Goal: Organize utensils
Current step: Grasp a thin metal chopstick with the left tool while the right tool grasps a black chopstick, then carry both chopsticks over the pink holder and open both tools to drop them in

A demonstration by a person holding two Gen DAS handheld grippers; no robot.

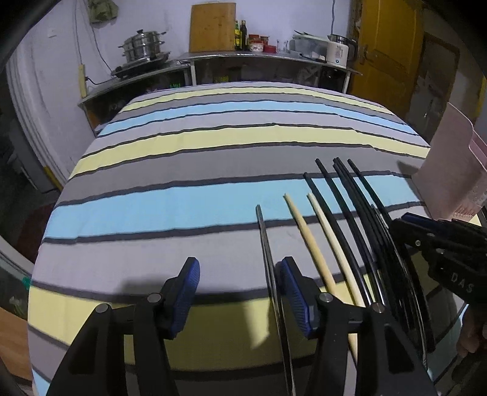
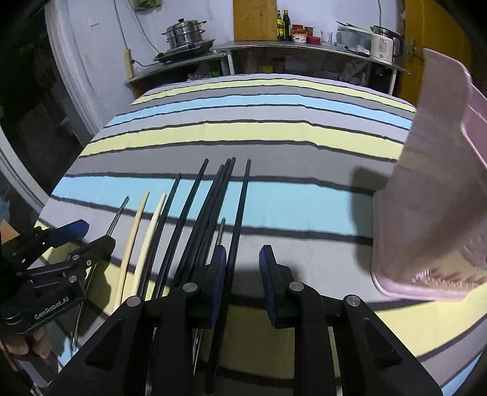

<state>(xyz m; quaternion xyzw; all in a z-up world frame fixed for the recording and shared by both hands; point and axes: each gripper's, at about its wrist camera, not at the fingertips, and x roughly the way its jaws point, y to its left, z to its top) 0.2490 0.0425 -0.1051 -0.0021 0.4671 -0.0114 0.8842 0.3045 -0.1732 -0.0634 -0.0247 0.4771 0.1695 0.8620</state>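
Note:
Several black chopsticks (image 2: 210, 207) lie side by side on the striped tablecloth (image 2: 258, 134), with two pale wooden chopsticks (image 2: 143, 231) and a thin metal one (image 2: 117, 217) to their left. They also show in the left wrist view: black chopsticks (image 1: 353, 207), wooden chopsticks (image 1: 307, 231), metal chopstick (image 1: 264, 240). My left gripper (image 1: 239, 286) is open, with the metal chopstick by its right finger. My right gripper (image 2: 242, 274) is open; the rightmost black chopstick passes just inside its left finger. A pink utensil holder (image 2: 432, 195) stands at the right.
The table's near edge lies under both grippers. Behind the table a metal counter (image 2: 304, 48) carries a steamer pot (image 2: 185, 33), a wooden cutting board (image 2: 255, 18), bottles and a kettle (image 2: 383, 45). A yellow door (image 1: 386, 45) is at the back right.

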